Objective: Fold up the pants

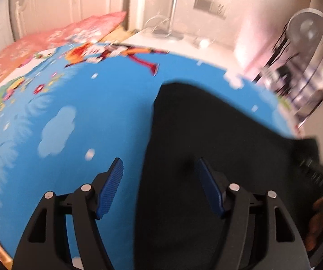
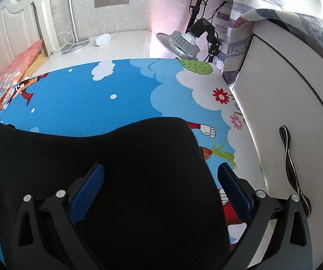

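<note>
Both tongs (image 1: 159,186) (image 2: 164,191) gape over black pants (image 2: 116,168).

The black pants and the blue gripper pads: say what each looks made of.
Black pants: soft matte fabric, probably a knit or fleece; the edge looks fuzzy and nothing shines, though weave is too dark to read.
Blue pads on the right gripper: likely rubber or moulded plastic, matte, with a fine ribbed grid texture.

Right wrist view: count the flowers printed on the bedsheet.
2: a red flower on the white cloud near the sheet's right edge, a pink flower just below it. The black pants may hide others.
</note>
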